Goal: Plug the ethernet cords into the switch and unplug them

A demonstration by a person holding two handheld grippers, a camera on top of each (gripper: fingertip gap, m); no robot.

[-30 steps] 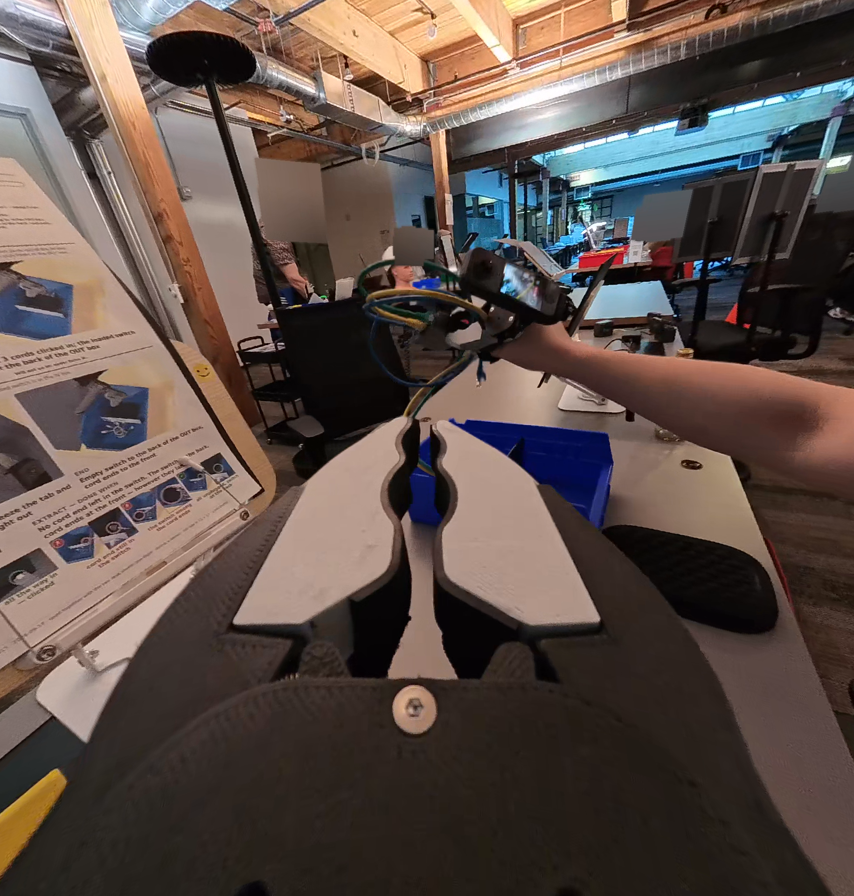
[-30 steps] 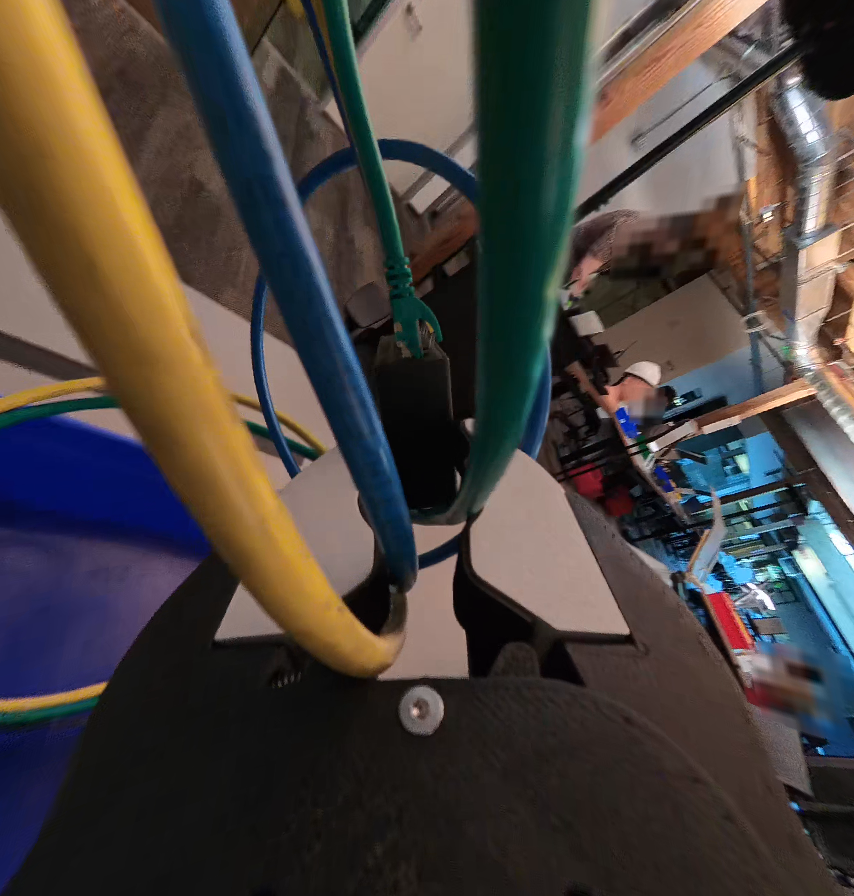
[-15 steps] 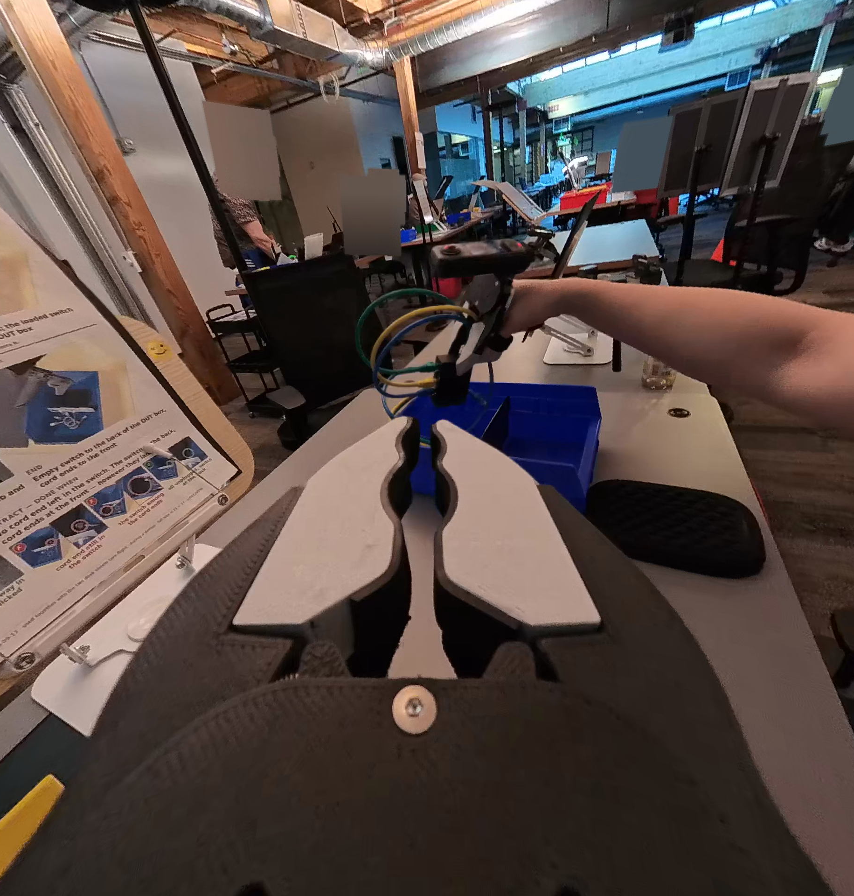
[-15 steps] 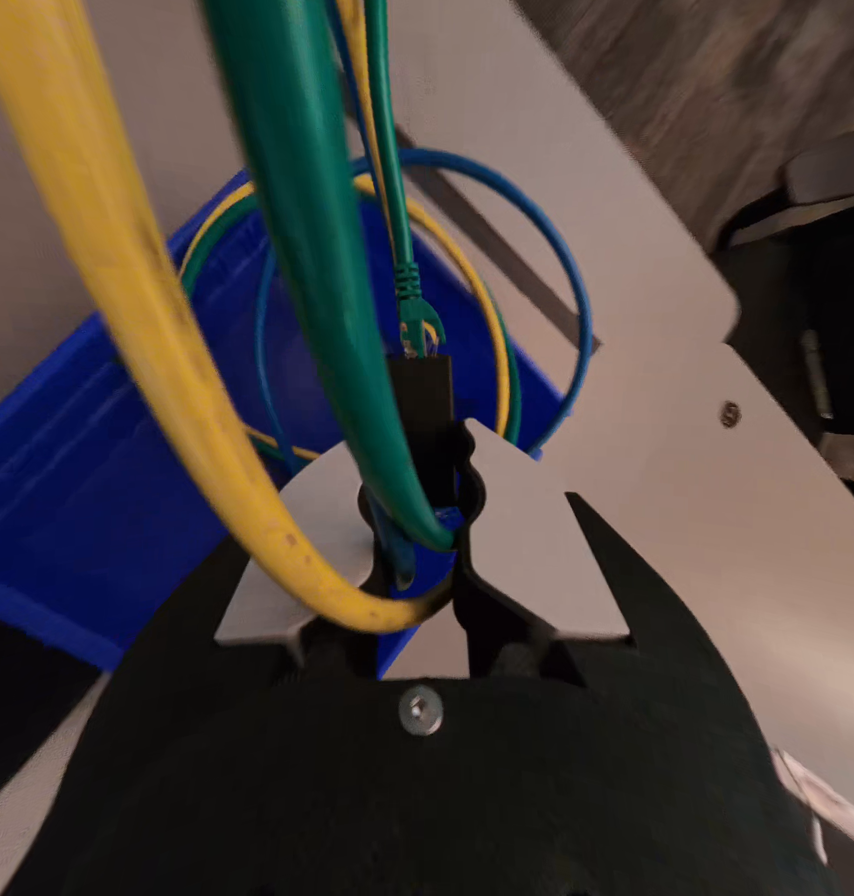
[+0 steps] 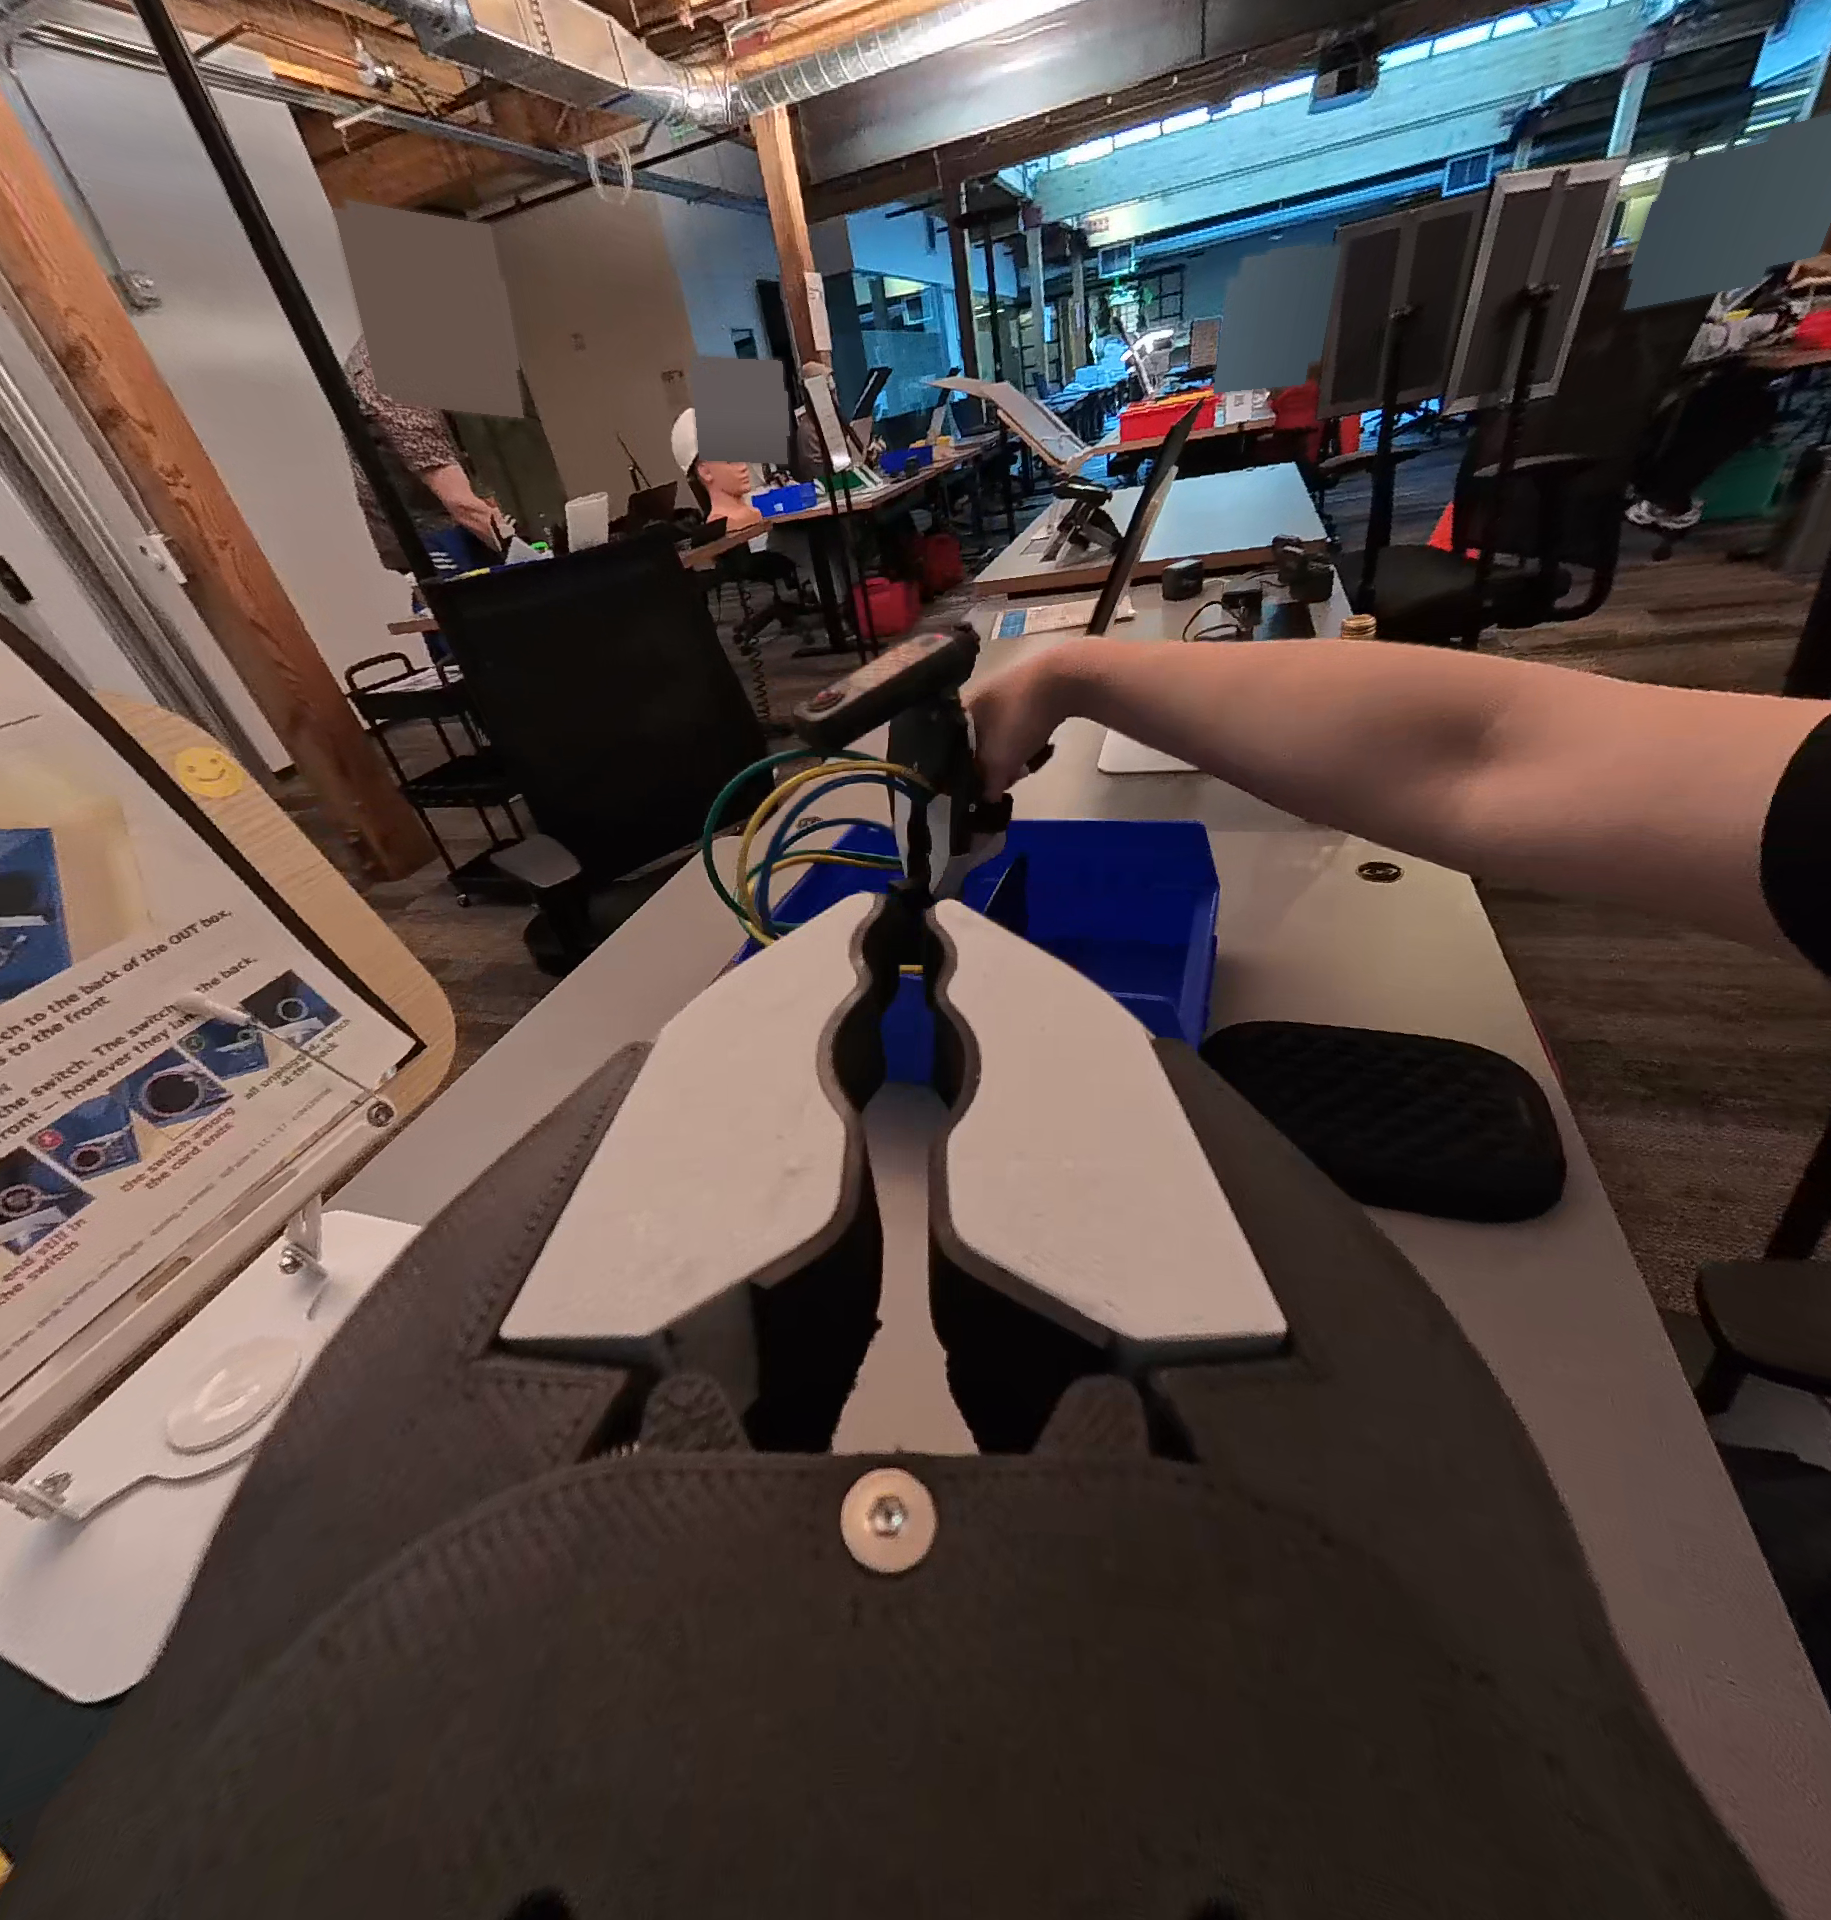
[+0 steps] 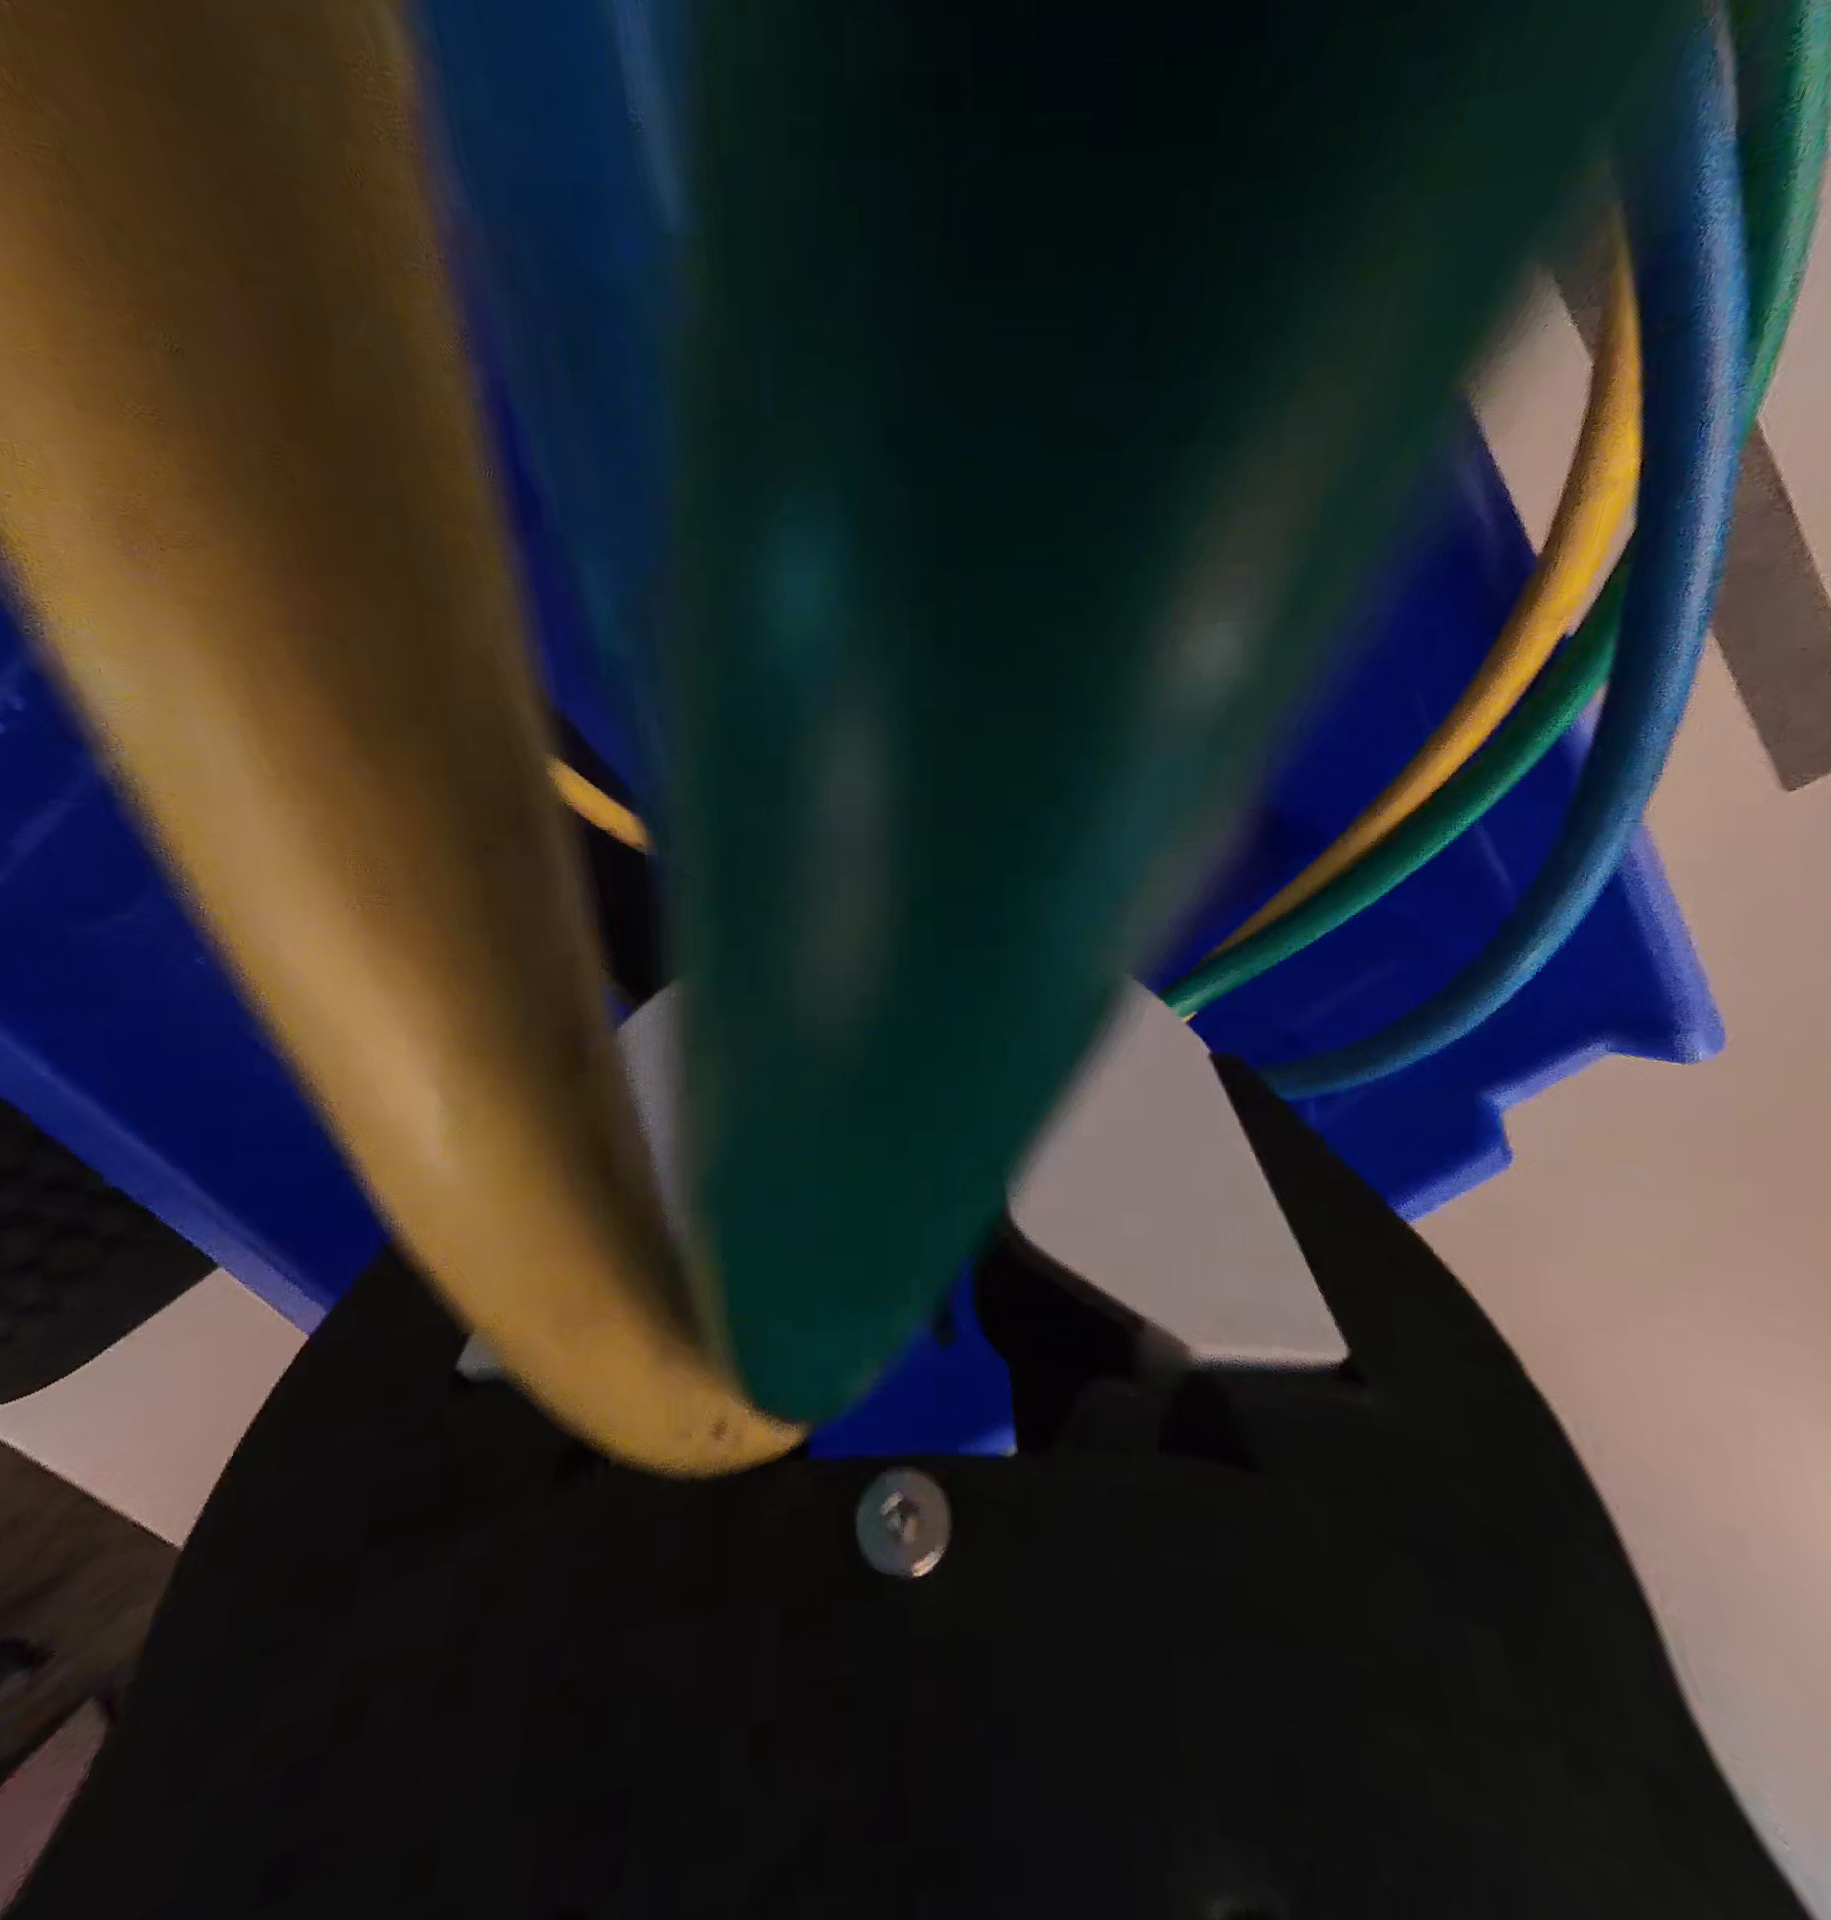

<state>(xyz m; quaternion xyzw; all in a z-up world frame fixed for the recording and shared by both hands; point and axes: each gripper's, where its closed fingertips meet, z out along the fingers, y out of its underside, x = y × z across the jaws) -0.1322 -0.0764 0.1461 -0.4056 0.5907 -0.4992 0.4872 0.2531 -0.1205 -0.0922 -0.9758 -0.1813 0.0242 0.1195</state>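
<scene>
Grey table (image 5: pixel 1347 935) in open workshop

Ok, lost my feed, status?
Left gripper shut, empty. Right gripper holds switch over blue bin. Cord loops block right wrist view.

Yellow, green, blue cords (image 5: pixel 786 831) looped above blue bin (image 5: pixel 1129 925).

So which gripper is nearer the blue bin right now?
Right. The right gripper hangs over the blue bin with its tips down at the rim, cords looping beside it. The left gripper is back along the table, pointing toward the bin.
</scene>
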